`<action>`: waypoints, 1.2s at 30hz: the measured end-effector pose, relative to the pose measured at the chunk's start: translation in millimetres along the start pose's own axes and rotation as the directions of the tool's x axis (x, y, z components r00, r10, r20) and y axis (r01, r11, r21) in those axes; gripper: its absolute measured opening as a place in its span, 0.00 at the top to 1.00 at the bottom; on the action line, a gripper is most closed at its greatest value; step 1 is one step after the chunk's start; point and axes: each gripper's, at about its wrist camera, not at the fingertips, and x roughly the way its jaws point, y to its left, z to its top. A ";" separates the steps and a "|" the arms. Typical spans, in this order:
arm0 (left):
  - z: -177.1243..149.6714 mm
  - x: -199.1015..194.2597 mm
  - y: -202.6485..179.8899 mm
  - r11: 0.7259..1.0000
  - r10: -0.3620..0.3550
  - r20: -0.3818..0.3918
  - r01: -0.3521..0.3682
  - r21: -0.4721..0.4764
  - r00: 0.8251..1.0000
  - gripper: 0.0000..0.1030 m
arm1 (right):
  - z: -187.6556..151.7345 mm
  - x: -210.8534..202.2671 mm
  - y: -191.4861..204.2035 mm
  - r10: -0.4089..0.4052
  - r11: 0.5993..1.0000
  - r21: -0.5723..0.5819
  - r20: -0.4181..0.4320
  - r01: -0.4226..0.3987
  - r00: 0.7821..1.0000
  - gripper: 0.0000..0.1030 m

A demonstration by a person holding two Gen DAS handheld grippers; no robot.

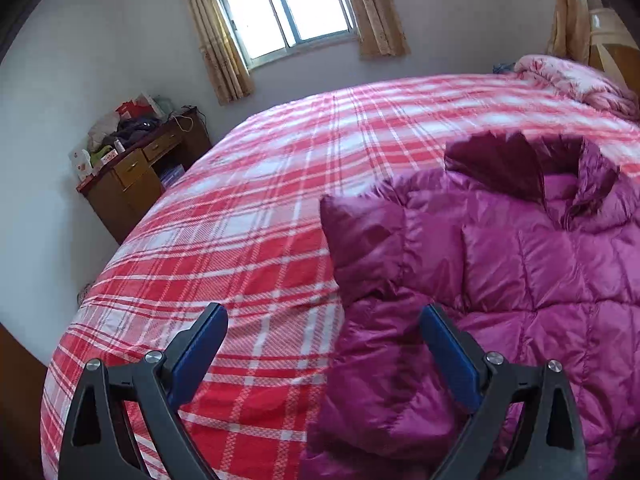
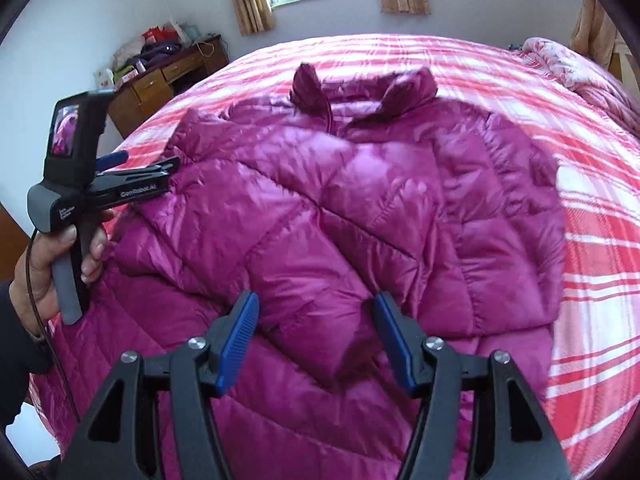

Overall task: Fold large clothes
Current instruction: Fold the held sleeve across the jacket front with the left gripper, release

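Note:
A magenta quilted down jacket (image 2: 340, 200) lies face up on the bed, collar (image 2: 360, 92) toward the window, with both sleeves folded across its front. In the left wrist view the jacket (image 1: 520, 272) fills the right side. My left gripper (image 1: 324, 320) is open and empty above the jacket's left edge, by the folded sleeve; it also shows in the right wrist view (image 2: 132, 164), held by a hand. My right gripper (image 2: 314, 308) is open and empty, hovering over the jacket's lower middle.
The bed has a red and white plaid cover (image 1: 248, 216). A pink quilt (image 1: 576, 80) is bunched at the bed's far right. A cluttered wooden desk (image 1: 136, 168) stands against the wall to the left. A curtained window (image 1: 284, 4) is behind.

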 end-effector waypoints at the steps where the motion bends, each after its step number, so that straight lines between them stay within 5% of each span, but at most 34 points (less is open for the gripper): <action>1: 7.1 -6.7 7.2 1.000 -0.012 0.021 0.012 -0.029 1.000 0.05 | 6.2 -8.1 0.1 -0.010 1.000 -0.002 0.031 0.010 0.999 0.38; 7: 35.2 -23.8 -2.8 0.982 -0.166 0.030 0.168 -0.085 0.986 0.05 | 40.2 -1.1 3.9 -0.066 0.997 0.045 0.092 0.062 0.994 0.40; 9: 35.6 -21.4 -23.3 0.973 -0.221 0.016 0.222 -0.058 0.975 0.05 | 44.2 18.1 6.9 -0.062 0.997 0.043 0.058 0.059 0.996 0.53; 15: 15.3 31.4 -59.4 0.989 -0.138 -0.113 0.142 0.030 0.984 0.05 | 33.5 39.4 -1.7 -0.074 0.996 0.051 0.000 0.074 0.997 0.56; 22: -1.0 67.8 -40.7 0.958 -0.281 -0.205 0.262 -0.115 0.938 0.03 | 22.4 53.7 -2.3 -0.105 0.994 0.021 -0.011 0.106 0.994 0.57; 36: -7.0 69.9 -44.7 0.966 -0.255 -0.228 0.237 -0.106 0.940 0.01 | 15.6 64.3 10.7 -0.230 0.971 -0.065 0.000 0.230 0.973 0.56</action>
